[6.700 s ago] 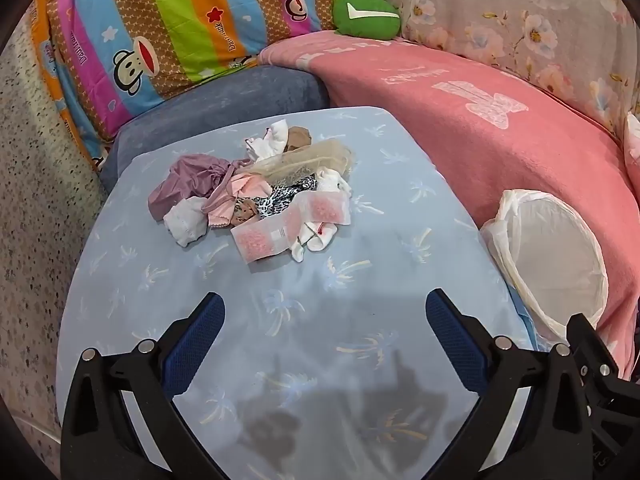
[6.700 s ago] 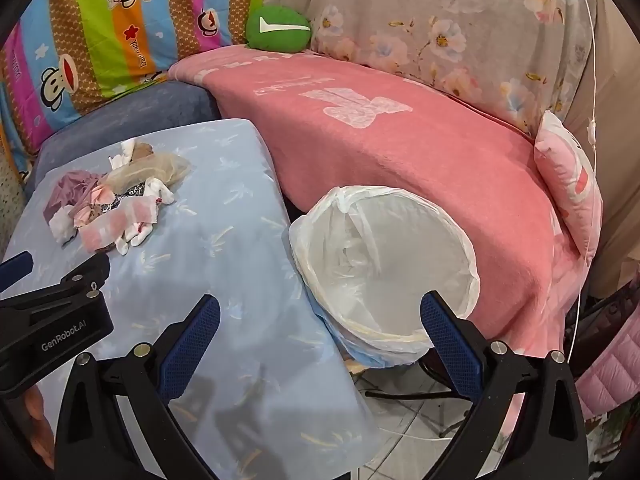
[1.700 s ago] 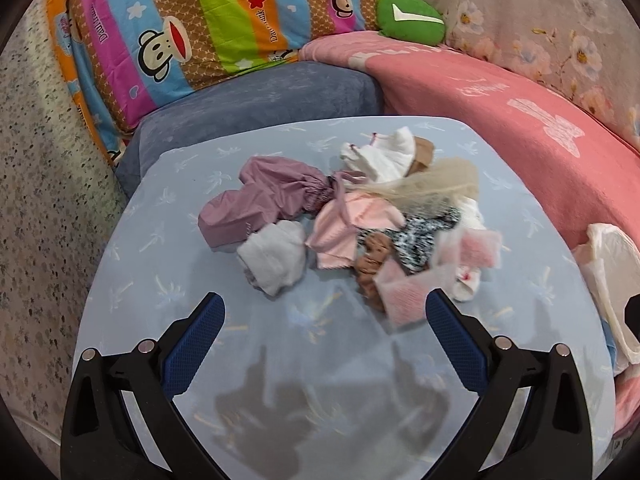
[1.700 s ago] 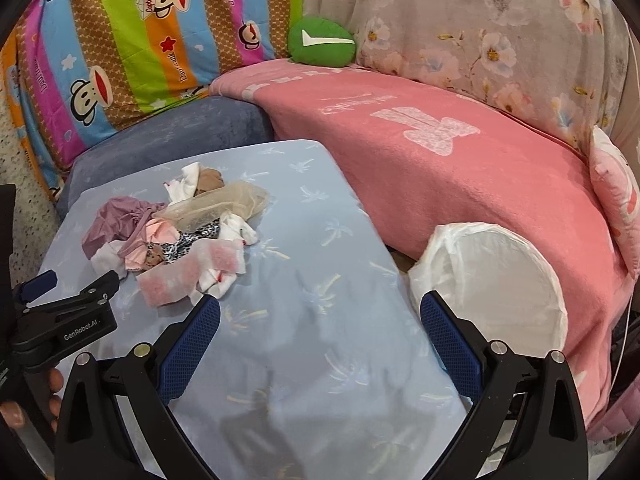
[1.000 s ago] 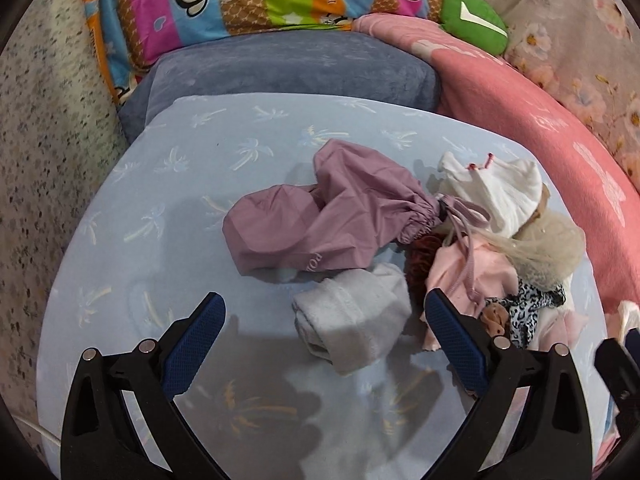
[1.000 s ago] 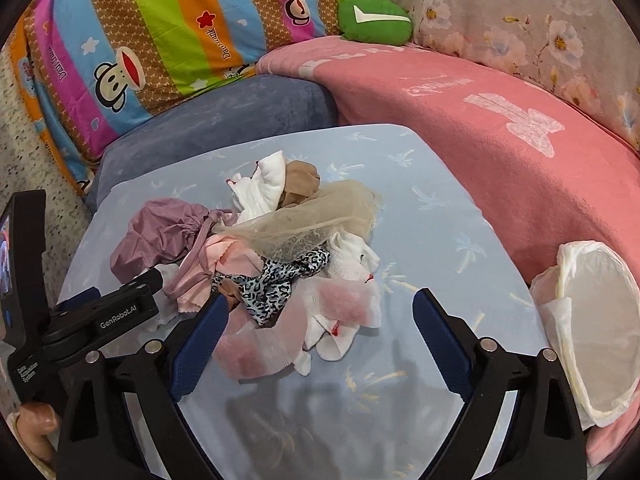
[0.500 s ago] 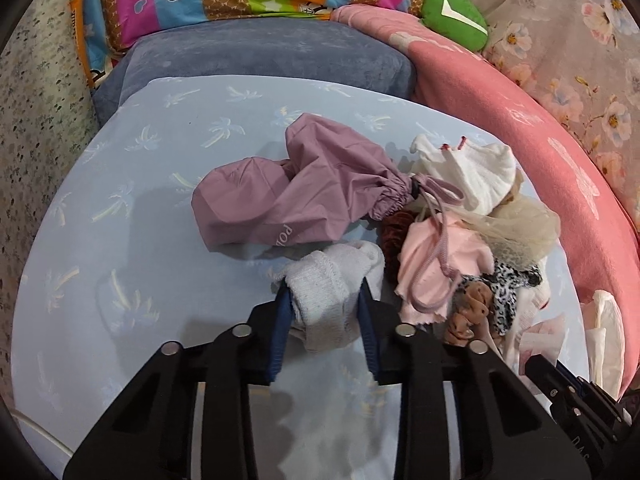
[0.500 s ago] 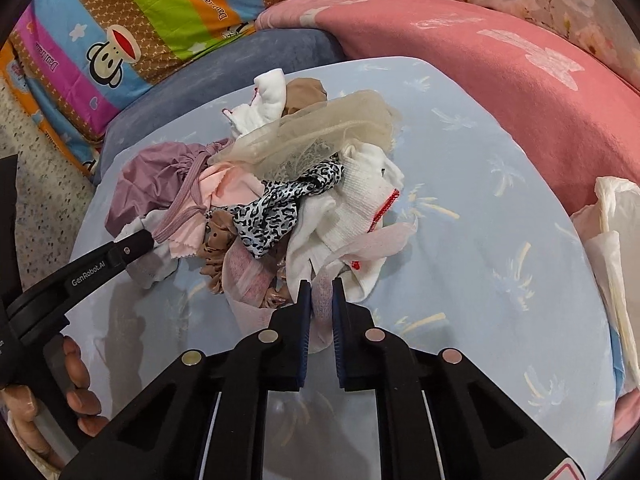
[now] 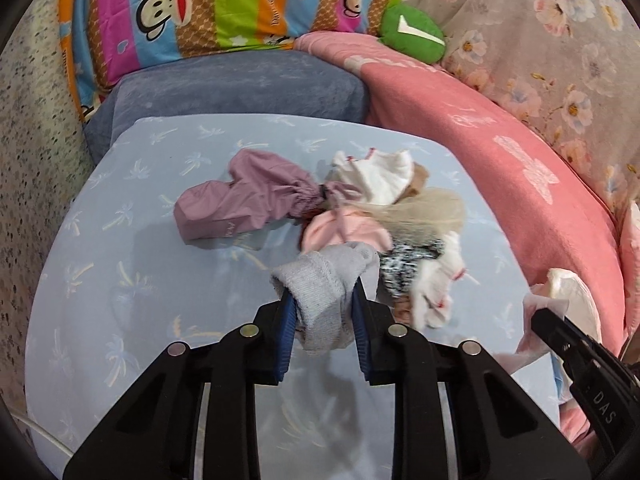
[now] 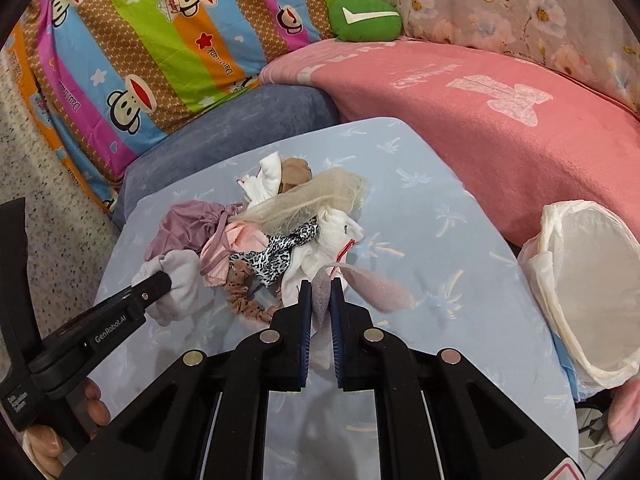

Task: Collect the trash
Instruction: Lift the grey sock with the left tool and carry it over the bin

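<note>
1. Left gripper [image 9: 322, 312]: just closed, clamped on grey sock [image 9: 326, 284], lifted clear of blue palm-print surface [image 9: 120, 280].
2. Right gripper [image 10: 320, 300]: just closed, pinching thin pink wrapper [image 10: 376, 284], dangling right of the tips.
3. Remaining heap on surface: mauve pouch [image 9: 244, 204], white cloth [image 9: 380, 178], leopard-print strip [image 10: 276, 258], brown scrunchie [image 10: 244, 300].
4. White-lined bin [image 10: 588, 280] beside surface's right edge, against pink blanket [image 10: 480, 120].
</note>
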Demonstrator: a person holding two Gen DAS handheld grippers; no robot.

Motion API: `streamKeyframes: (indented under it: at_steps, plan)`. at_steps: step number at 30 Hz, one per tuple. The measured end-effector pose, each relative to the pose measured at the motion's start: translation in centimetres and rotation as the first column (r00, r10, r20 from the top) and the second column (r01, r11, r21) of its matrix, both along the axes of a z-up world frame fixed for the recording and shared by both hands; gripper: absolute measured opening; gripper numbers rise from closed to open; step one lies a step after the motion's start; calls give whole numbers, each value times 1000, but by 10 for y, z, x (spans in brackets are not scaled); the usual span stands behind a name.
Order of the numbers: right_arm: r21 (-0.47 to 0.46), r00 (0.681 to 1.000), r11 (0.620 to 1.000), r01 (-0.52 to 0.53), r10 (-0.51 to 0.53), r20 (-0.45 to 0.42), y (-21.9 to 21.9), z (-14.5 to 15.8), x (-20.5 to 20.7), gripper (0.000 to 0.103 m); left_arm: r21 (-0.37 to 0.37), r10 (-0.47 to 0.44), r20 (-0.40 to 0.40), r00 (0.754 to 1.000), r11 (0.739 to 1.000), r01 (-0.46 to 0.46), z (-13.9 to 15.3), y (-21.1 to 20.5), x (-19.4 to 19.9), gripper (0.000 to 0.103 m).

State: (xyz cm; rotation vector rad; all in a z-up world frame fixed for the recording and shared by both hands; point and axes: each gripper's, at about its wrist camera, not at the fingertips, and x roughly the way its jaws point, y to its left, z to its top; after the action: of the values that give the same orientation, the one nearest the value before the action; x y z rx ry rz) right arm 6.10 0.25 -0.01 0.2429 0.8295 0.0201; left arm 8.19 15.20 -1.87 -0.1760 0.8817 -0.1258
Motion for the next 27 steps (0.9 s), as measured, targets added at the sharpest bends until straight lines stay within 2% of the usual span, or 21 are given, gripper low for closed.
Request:
streamKeyframes:
  at_steps: [8, 14, 20, 27]
  plan:
    - [26, 996, 997, 71, -72, 58, -42, 25, -26, 8, 5, -105, 41, 994, 995, 104, 14, -49, -15, 25]
    - [35, 983, 987, 157, -160, 89, -87, 35, -44, 8, 19, -208, 62, 976, 978, 208, 23, -97, -23, 25]
    - [42, 959, 966, 254, -257, 117, -140, 47, -62, 8, 40, -321, 76, 944, 947, 319, 30, -151, -30, 25]
    - [39, 928, 938, 345, -347, 131, -196, 54, -78, 8, 42, -455, 71, 888, 890, 453, 34, -212, -31, 26]
